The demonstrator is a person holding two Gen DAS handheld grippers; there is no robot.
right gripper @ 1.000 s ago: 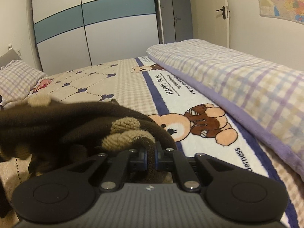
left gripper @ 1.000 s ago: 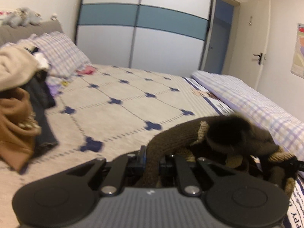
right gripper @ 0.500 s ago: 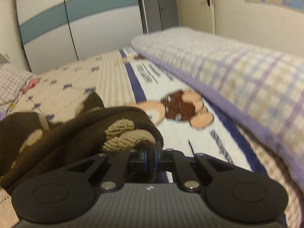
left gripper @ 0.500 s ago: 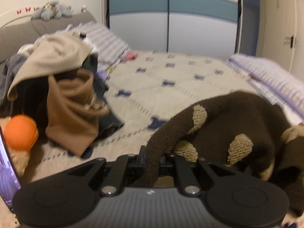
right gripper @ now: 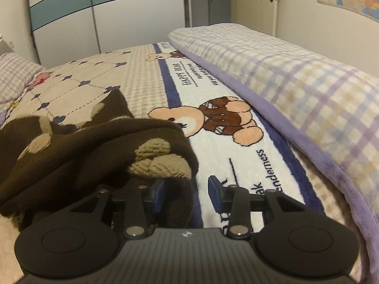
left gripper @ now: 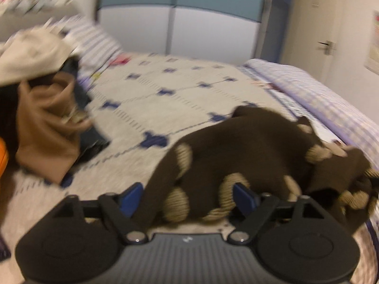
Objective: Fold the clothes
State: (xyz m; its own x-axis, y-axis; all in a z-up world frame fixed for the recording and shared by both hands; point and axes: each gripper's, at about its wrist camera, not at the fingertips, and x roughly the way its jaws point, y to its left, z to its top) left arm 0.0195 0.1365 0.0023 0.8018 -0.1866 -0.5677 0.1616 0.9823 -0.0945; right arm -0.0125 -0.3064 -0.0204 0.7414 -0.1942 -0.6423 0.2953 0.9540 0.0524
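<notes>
Two grippers show, one per view, and both stand with their fingers spread.

Left wrist view: the left gripper (left gripper: 187, 195) has its blue-padded fingers wide apart, and a fold of the brown sweater (left gripper: 248, 146) lies in the gap between them without being pinched. The sweater is dark brown with tan knitted patches; it sprawls on the bedspread (left gripper: 165, 108) from 6 o'clock out toward 3 o'clock. At 9 o'clock a pile of clothes (left gripper: 42, 123) sits heaped, tan and cream pieces over something dark. A wardrobe (left gripper: 180, 19) with a teal band stands at 12 o'clock, and a checked blanket (left gripper: 331, 104) runs along 2 o'clock. The whole view is blurred.

Right wrist view: the right gripper (right gripper: 186, 193) is likewise parted. The brown sweater (right gripper: 78, 146) lies bunched from 9 o'clock to the centre, its edge draped over the left finger and reaching into the gap; the right finger stands clear of it over the bedspread (right gripper: 236, 165). A printed bear (right gripper: 213, 120) lies on the bedspread just past the sweater at 1 o'clock. The checked blanket (right gripper: 296, 78) fills 2 to 4 o'clock, and the wardrobe (right gripper: 106, 11) stands at 11 o'clock.
</notes>
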